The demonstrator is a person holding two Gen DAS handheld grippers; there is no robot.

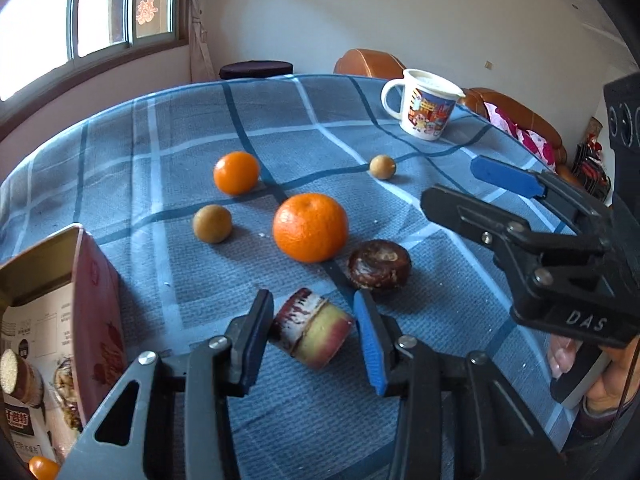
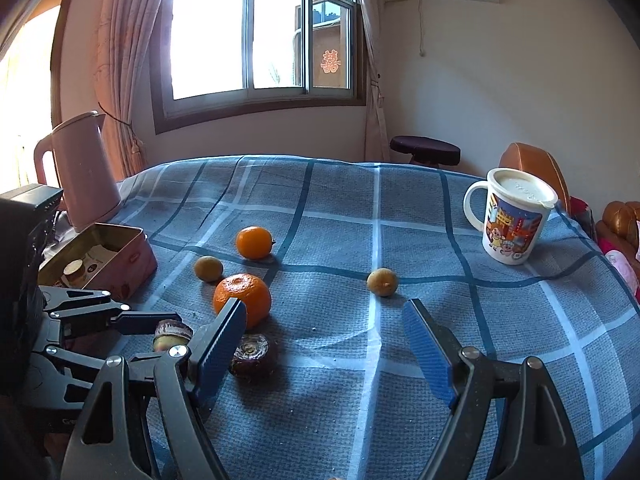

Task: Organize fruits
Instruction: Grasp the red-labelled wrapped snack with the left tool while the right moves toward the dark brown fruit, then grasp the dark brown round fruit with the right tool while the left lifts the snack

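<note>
Straddling a sugarcane piece (image 1: pixel 310 328) without touching it, the left tool (image 1: pixel 312 342) is released; the right tool (image 2: pixel 324 344) gapes wide above the tabletop (image 2: pixel 400 380).

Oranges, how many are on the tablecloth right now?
2 on the cloth: a large orange mid-table, a smaller orange behind it. A third orange fruit shows by the tin; others may be hidden.

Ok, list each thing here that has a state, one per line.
Left gripper: open, straddling the sugarcane piece.
Right gripper: open, holding nothing.
Tin box: open, lidless, some food inside.
Mug: upright, lid on.
Kettle: upright, lid shut.
Window: cannot tell.
</note>
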